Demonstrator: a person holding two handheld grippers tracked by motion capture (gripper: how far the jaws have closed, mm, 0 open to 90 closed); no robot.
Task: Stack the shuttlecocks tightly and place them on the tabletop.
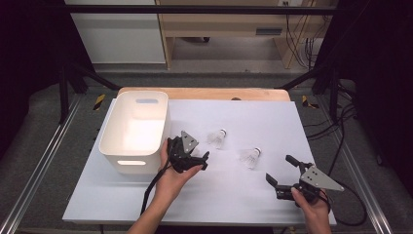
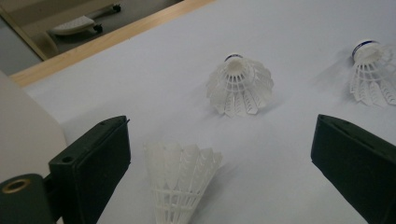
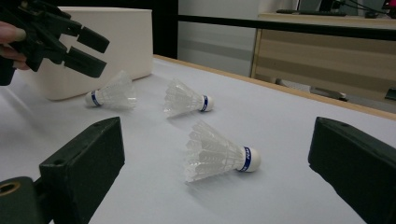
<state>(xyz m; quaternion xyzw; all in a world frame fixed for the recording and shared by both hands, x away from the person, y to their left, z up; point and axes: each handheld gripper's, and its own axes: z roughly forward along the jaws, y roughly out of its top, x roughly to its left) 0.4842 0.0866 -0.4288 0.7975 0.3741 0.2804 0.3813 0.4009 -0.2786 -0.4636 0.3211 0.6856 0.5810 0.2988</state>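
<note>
Both grippers' fingers spread wide, empty: left gripper lined up over nearest shuttlecock, bin at its 9 o'clock for drop-off.

Three white plastic-skirted shuttlecocks with blue-banded cork tips: first, second, third. One white rectangular plastic bin at the desk's left edge. Two black two-jaw tools: left tool, right tool.

Bright overhead light washes the white counter, while the room's sides fall into darkness. Inside the bin it glares. The shuttlecocks throw soft, short shadows. Both gripper views blur the near black jaws and look slightly grainy.
</note>
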